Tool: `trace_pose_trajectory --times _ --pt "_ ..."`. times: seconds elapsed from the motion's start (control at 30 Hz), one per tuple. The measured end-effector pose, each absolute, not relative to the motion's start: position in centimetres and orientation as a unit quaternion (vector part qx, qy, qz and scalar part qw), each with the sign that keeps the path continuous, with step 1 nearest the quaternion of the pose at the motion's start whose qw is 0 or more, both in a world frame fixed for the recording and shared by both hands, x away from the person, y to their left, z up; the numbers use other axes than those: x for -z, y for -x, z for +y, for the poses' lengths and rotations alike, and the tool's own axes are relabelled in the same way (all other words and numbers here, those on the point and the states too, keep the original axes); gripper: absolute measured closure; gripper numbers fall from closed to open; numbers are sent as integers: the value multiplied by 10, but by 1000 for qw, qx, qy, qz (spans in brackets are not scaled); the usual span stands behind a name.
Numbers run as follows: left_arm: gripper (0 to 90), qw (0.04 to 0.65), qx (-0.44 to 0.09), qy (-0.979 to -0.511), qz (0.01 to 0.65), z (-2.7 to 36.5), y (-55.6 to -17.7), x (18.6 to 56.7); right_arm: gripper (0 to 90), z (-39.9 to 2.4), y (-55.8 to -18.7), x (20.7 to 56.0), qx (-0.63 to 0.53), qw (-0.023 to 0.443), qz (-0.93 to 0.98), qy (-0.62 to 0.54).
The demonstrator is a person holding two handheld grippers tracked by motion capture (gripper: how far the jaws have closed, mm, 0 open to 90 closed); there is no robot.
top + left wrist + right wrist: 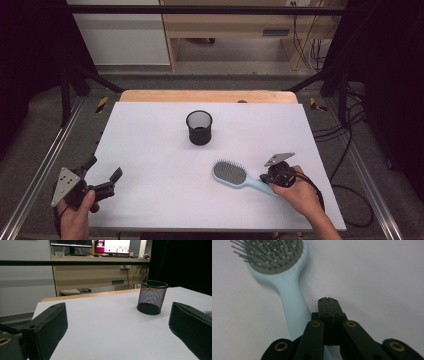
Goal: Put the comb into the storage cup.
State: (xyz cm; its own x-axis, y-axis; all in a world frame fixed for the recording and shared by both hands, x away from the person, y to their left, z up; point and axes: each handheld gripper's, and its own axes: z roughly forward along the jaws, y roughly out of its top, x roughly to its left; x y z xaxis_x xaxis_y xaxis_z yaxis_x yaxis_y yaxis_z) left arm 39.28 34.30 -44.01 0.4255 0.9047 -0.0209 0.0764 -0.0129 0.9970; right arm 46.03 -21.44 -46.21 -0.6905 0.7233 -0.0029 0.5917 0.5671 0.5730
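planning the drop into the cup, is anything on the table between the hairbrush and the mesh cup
Nothing visible: bare white tabletop lies between the light blue plastic hairbrush and the black wire-mesh cup. The right tongs sit shut above the brush handle.

We see pale-blue plastic paddle hairbrush (234,176) lying flat on white worktop (165,150), bristles up, handle toward near right edge.

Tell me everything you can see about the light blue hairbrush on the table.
The hairbrush lies flat on the white table, bristles up. Its oval head holds grey pins with small ball tips in a dark pad; body and handle look like pale blue plastic. The handle points toward the right gripper, whose shut jaws sit above it, beside its edge; contact is unclear.
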Motion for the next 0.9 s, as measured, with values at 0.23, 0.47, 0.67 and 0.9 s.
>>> trace_pose_trajectory --times 0.23,0.47,0.67,0.9 --pt "22 578 -358 -613 403 345 -394 441 900 -209 -443 463 -290 111 879 -361" --pt "22 577 -358 -614 402 345 -394 441 900 -198 -427 463 -298 102 884 -346" --pt "22 578 -358 -613 402 345 -393 441 900 -192 -419 463 -299 99 885 -343" --pt "22 578 -357 -614 401 344 -393 441 900 -190 -414 465 -306 99 882 -344"
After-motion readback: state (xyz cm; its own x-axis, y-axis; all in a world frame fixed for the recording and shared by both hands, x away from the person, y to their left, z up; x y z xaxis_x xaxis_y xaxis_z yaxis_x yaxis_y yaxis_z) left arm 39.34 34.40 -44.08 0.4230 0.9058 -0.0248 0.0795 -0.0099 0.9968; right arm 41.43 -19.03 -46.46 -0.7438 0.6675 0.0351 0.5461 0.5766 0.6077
